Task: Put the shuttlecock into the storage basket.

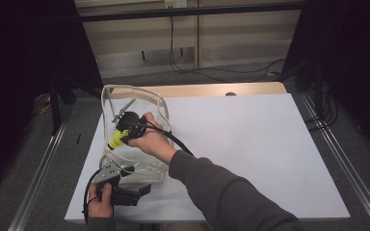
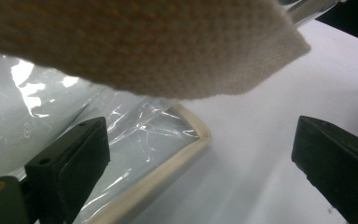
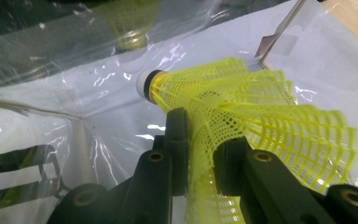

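Note:
A clear plastic bag point(image 1: 137, 98) with cream trim lies at the left of the white table sheet point(image 1: 250, 144). My right gripper point(image 1: 121, 136) reaches into the bag's mouth and is shut on a yellow mesh shuttlecock point(image 1: 116, 140). In the right gripper view the black jaws point(image 3: 200, 135) pinch the shuttlecock's skirt point(image 3: 261, 112), its white cork tip pointing away into the bag point(image 3: 98, 70). My left gripper point(image 1: 143, 189) sits at the bag's near edge. In the left gripper view it point(image 2: 200, 154) stands open, with the bag's cream-trimmed corner point(image 2: 186, 144) between the jaws and untouched. A woven beige strap point(image 2: 144, 42) hangs above.
The table's wooden far edge point(image 1: 212, 89) shows beyond the white sheet. Metal rails point(image 1: 38, 178) run along both sides of the table. Cables point(image 1: 197, 67) lie on the floor behind it. The person's right sleeve point(image 1: 221, 192) crosses the near middle of the sheet.

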`<state>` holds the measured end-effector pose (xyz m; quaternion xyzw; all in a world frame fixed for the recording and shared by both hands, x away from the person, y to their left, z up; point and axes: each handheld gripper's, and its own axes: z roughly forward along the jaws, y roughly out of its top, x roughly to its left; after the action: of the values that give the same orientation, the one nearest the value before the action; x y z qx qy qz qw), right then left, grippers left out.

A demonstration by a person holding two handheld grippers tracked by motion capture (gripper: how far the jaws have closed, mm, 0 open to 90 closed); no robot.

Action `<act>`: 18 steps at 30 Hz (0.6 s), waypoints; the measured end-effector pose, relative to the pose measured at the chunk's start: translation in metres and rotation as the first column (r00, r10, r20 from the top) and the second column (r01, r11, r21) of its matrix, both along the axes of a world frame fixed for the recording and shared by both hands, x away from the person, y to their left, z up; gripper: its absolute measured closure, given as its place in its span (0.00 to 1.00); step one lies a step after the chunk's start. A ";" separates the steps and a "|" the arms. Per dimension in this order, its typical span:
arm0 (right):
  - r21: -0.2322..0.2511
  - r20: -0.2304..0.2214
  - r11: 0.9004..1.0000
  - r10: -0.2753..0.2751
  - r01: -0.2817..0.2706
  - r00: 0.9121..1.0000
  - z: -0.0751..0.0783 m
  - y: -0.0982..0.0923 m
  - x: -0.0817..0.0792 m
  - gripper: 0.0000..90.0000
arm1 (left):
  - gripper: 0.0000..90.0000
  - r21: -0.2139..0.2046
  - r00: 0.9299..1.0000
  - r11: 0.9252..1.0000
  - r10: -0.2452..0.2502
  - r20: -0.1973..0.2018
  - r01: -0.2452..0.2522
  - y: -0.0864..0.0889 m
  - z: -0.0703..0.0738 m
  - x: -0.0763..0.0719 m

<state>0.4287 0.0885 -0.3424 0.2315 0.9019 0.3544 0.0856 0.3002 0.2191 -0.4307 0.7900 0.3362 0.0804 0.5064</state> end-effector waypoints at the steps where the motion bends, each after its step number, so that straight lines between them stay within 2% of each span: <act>1: -0.011 0.000 1.000 0.003 -0.003 1.000 -0.001 0.000 0.000 0.87 | 0.05 0.000 1.000 1.000 -0.001 -0.001 0.001 0.000 0.000 0.000; 6: -0.011 -0.001 1.000 0.007 -0.007 1.000 -0.001 0.000 -0.001 0.87 | 0.05 0.001 1.000 1.000 0.000 -0.002 0.000 0.000 0.000 0.000; 9: -0.013 -0.017 1.000 0.016 -0.016 1.000 -0.002 0.001 -0.001 0.86 | 0.05 0.002 1.000 1.000 -0.001 -0.003 0.001 0.000 0.000 0.000; 14: -0.027 -0.031 0.999 0.042 -0.043 0.999 -0.006 0.005 -0.003 0.92 | 0.05 0.003 1.000 1.000 -0.002 -0.003 0.002 0.000 0.000 0.000; 18: -0.038 -0.031 0.998 0.040 -0.041 0.999 -0.008 0.005 -0.003 0.88 | 0.05 0.002 1.000 1.000 0.000 -0.002 0.000 0.001 0.000 -0.001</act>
<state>0.4260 0.0937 -0.3506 0.2169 0.9143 0.3351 0.0689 0.2996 0.2197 -0.4306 0.7905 0.3368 0.0798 0.5052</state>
